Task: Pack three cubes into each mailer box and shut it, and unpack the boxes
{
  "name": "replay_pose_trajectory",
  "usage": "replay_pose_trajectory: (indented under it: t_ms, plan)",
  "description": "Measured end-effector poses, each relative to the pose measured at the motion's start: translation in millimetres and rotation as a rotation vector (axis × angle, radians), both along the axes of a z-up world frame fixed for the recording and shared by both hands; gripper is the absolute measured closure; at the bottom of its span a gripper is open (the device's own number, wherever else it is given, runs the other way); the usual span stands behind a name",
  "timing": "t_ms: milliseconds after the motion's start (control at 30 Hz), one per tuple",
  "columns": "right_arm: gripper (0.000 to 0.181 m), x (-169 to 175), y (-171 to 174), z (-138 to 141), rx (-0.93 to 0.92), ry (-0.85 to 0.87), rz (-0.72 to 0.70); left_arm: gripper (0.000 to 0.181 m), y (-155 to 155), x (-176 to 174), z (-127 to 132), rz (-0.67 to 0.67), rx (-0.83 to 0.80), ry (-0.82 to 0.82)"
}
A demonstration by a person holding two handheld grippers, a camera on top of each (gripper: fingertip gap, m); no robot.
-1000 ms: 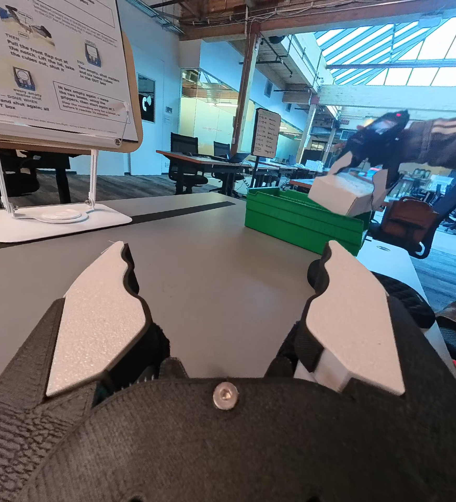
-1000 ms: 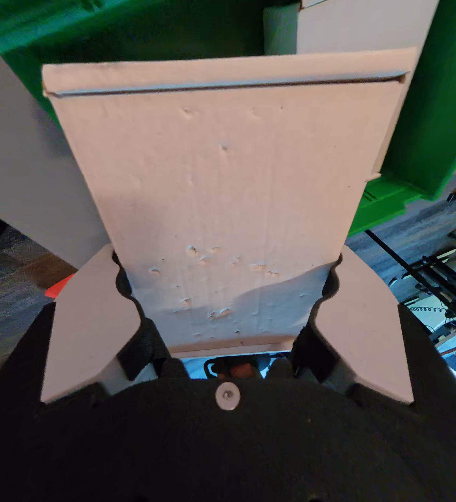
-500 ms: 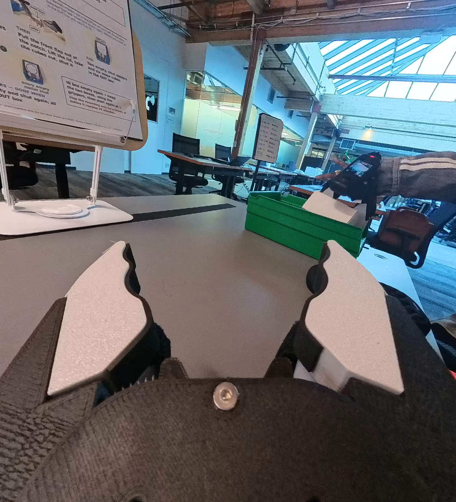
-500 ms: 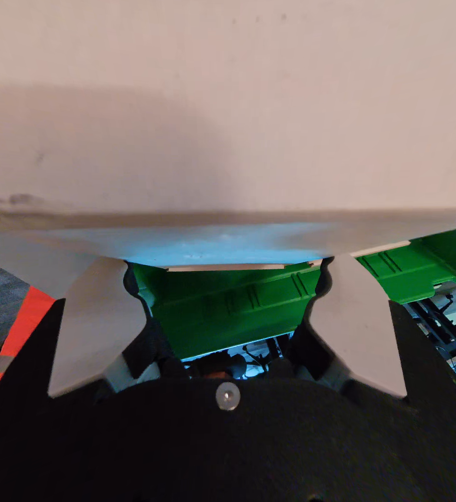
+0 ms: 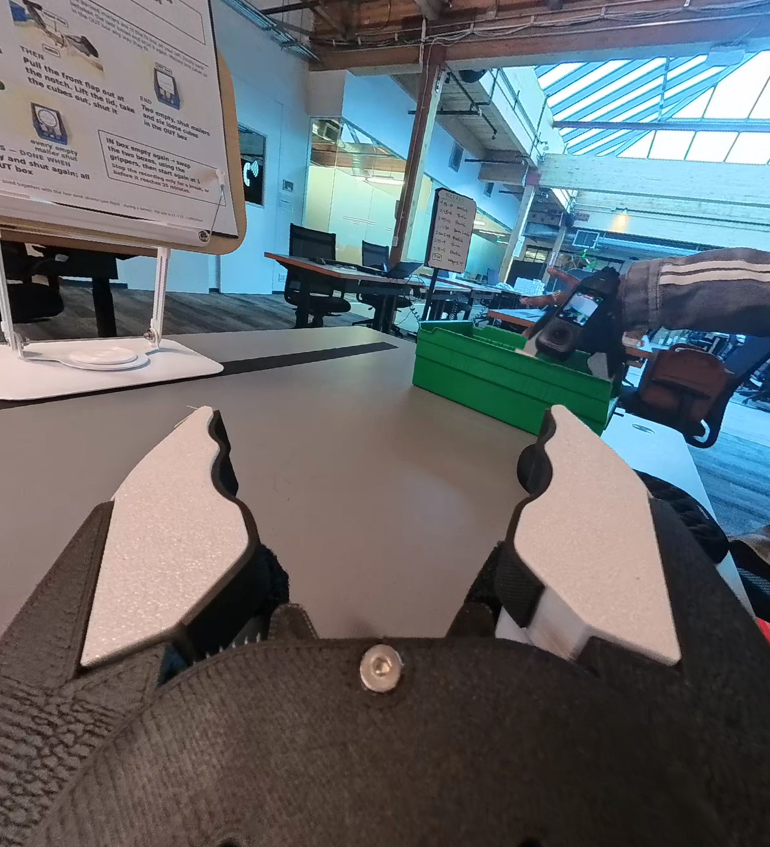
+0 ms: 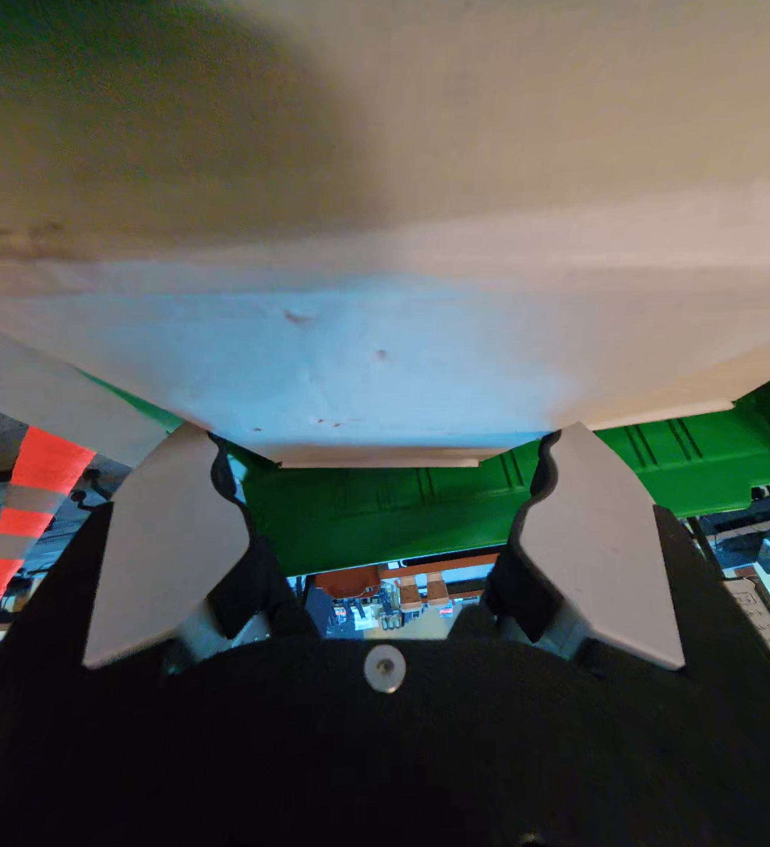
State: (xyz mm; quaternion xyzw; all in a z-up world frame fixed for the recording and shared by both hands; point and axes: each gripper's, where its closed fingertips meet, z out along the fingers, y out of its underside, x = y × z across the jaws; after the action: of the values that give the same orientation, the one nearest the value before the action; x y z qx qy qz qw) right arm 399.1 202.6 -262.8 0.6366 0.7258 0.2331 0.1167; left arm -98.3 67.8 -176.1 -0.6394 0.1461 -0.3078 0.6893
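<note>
From my left wrist view, my left gripper (image 5: 383, 463) hung low over the grey table (image 5: 351, 440) with its jaws spread wide and nothing between them, so I judged it idle and waiting. Ahead and to the right stood the green bin (image 5: 502, 385), near the table's far right edge, and my right gripper (image 5: 571, 339) reached down into it from above, a striped sleeve (image 5: 717, 293) behind it. From there I could not see what lay inside the bin, as its near wall hid the floor. A white instruction board on a stand (image 5: 98, 137) stood at the far left, well apart from the bin. In my right wrist view, the white mailer box (image 6: 374, 252) filled the upper frame, very close and blurred, with the green bin's wall (image 6: 419, 504) below it. The right gripper's fingers (image 6: 167, 541) were spread, their tips at the box's lower edge; whether they touched the card I could not tell, but they did not seem to pinch it. I took the step in hand to be setting this mailer down in the bin. I could not tell whether it held cubes, nor whether its lid was fully shut. The next move, as I judged it, called for backing the right gripper straight out without dragging the box, then bringing both grippers to the next mailer or cube.
</note>
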Motion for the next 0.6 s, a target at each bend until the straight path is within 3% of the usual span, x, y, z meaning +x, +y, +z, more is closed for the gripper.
replay_pose_trajectory:
  t_ms: [233,433,600]
  plan:
    - [0.053,-1.2,0.0,-10.3,-0.005,0.031,0.009,0.056,-0.9,1.8,-0.3,-0.003,0.006,0.015]
    - [0.063,-0.4,1.4,-5.8,0.025,0.046,0.059,0.056,-0.7,1.4,-0.3,-0.003,0.004,0.011]
    - [0.078,-6.3,-2.2,6.0,0.029,0.227,-0.026,0.056,-0.8,1.5,-0.3,-0.003,0.005,0.012]
